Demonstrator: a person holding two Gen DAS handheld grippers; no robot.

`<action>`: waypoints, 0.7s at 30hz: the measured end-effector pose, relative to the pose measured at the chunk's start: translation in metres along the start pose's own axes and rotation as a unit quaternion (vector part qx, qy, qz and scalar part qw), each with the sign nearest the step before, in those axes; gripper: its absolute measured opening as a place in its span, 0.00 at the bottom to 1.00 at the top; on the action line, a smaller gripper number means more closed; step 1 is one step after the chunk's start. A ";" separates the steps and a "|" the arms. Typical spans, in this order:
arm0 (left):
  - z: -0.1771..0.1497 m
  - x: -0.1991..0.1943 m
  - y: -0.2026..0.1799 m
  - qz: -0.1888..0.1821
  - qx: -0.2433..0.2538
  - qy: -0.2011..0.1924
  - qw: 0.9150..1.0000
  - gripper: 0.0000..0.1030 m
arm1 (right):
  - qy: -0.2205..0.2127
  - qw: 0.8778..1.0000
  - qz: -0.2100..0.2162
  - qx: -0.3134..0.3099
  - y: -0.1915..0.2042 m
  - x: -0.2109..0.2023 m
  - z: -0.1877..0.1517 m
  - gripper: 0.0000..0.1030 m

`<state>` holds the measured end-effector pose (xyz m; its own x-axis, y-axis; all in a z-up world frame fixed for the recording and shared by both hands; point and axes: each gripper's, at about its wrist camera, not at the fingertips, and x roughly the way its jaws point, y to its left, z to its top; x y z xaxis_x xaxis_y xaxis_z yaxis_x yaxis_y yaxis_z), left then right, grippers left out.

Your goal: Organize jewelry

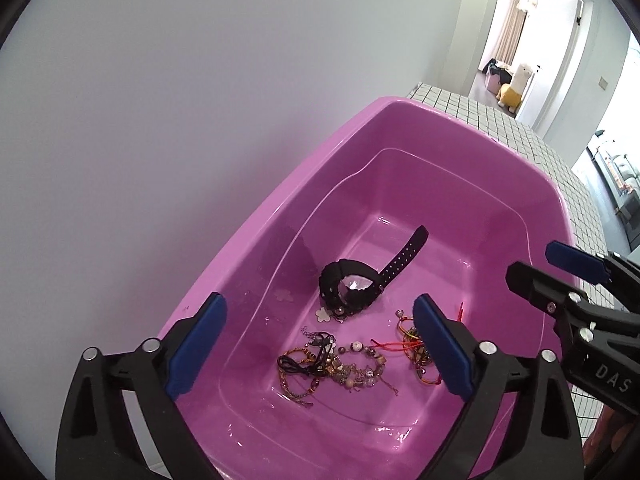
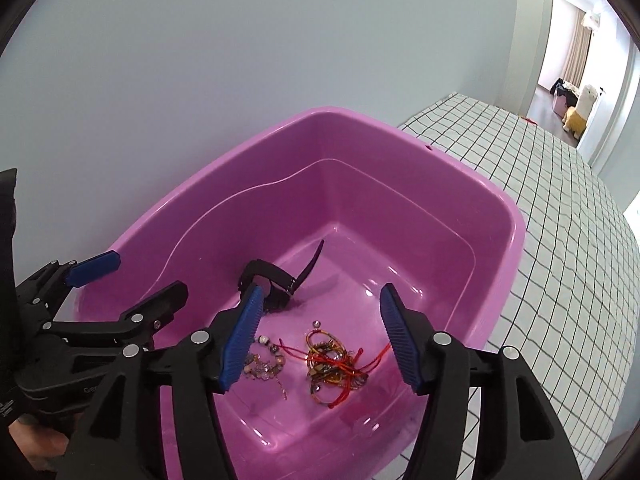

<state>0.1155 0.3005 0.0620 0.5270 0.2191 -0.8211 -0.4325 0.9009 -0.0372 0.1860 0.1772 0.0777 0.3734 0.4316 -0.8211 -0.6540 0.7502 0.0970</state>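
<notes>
A pink plastic tub holds the jewelry. A black watch lies in its middle. In front of it lie a tangle of beaded bracelets and chains and a bundle of red and gold cord bracelets. My left gripper hovers open and empty over the beaded tangle; it also shows in the right wrist view. My right gripper hovers open and empty over the red-gold bundle; it also shows in the left wrist view.
The tub stands on a white black-gridded cloth against a plain wall. An open doorway at the far right shows a plush toy.
</notes>
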 end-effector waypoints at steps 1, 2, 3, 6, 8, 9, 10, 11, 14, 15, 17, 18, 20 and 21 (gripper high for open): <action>0.000 -0.004 0.000 0.004 -0.001 -0.003 1.000 0.92 | 0.001 1.000 0.001 0.003 -0.002 0.000 -0.001 0.58; -0.001 -0.006 0.001 0.007 -0.001 -0.004 1.000 0.92 | 0.002 1.000 0.001 0.005 0.001 -0.002 -0.003 0.59; 0.000 -0.008 0.001 0.009 -0.001 -0.004 1.000 0.94 | 0.005 1.000 0.003 0.008 0.000 -0.003 -0.004 0.59; 0.002 -0.010 0.001 0.013 -0.001 0.001 1.000 0.94 | 0.009 1.000 0.003 0.016 0.000 -0.006 -0.006 0.60; 0.003 -0.010 0.001 0.016 0.000 0.006 1.000 0.94 | 0.012 1.000 0.001 0.019 0.000 -0.009 -0.007 0.63; 0.003 -0.011 0.001 0.017 0.000 0.008 1.000 0.94 | 0.013 1.000 0.001 0.020 0.000 -0.010 -0.007 0.64; 0.003 -0.012 0.000 0.019 0.001 0.012 1.000 0.94 | 0.015 1.000 0.000 0.021 0.000 -0.011 -0.007 0.65; 0.003 -0.011 0.000 0.020 0.001 0.014 1.000 0.94 | 0.017 1.000 -0.001 0.021 0.000 -0.012 -0.008 0.66; 0.003 -0.011 -0.002 0.030 0.005 0.026 0.999 0.94 | 0.029 0.999 -0.007 0.020 0.002 -0.015 -0.010 0.70; 0.002 -0.013 -0.002 0.032 0.006 0.028 0.999 0.94 | 0.033 0.999 -0.012 0.019 0.003 -0.016 -0.011 0.71; 0.002 -0.017 -0.002 0.032 0.007 0.029 0.999 0.94 | 0.044 0.999 -0.026 0.017 0.006 -0.018 -0.012 0.71; 0.001 -0.021 -0.002 0.032 0.007 0.028 0.999 0.94 | 0.051 0.998 -0.030 0.017 0.007 -0.020 -0.013 0.71; 0.001 -0.027 -0.002 0.032 0.006 0.027 0.999 0.94 | 0.064 0.997 -0.030 0.019 0.009 -0.022 -0.015 0.73; 0.000 -0.031 -0.002 0.035 0.007 0.026 0.999 0.94 | 0.067 0.997 -0.030 0.022 0.009 -0.024 -0.016 0.73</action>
<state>0.1000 0.2917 0.0880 0.4563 0.2624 -0.8503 -0.4572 0.8889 0.0289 0.1610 0.1657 0.0893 0.3180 0.3171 -0.8935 -0.6021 0.7955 0.0681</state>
